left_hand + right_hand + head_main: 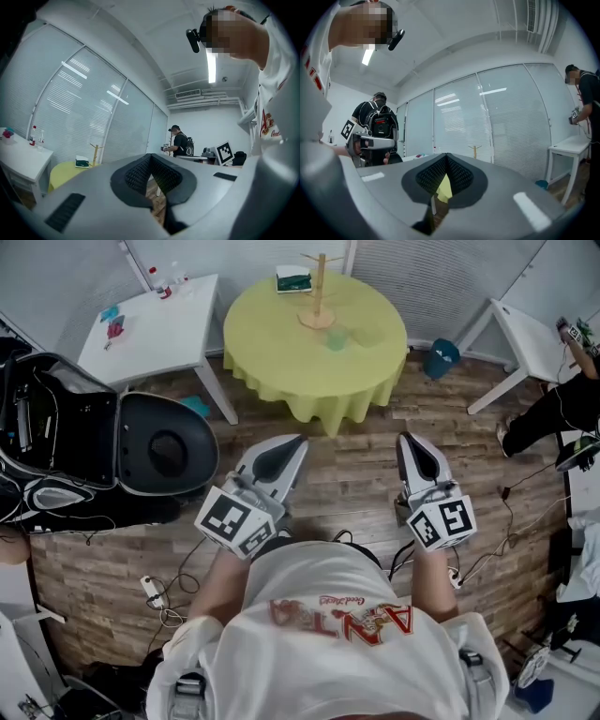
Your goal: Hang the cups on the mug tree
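Note:
A wooden mug tree [319, 292] stands bare near the far side of a round table with a yellow cloth [272, 338]. Two pale green see-through cups [336, 337] [368, 334] sit on the cloth in front of it. Both grippers hang level over the wood floor, well short of the table. My left gripper [300, 439] is shut and holds nothing; so is my right gripper [405, 437]. From the left gripper view [150, 155] the mug tree [96, 152] is small at the left. The right gripper view [446, 155] has the mug tree [475, 151] just above the jaws.
A green and white box [293, 279] lies beside the tree. A white table [155, 324] and an open black case [112, 442] stand at the left. Another white table [534, 334], a teal bin [441, 357] and a person [562, 399] are at the right. Cables [164, 601] trail on the floor.

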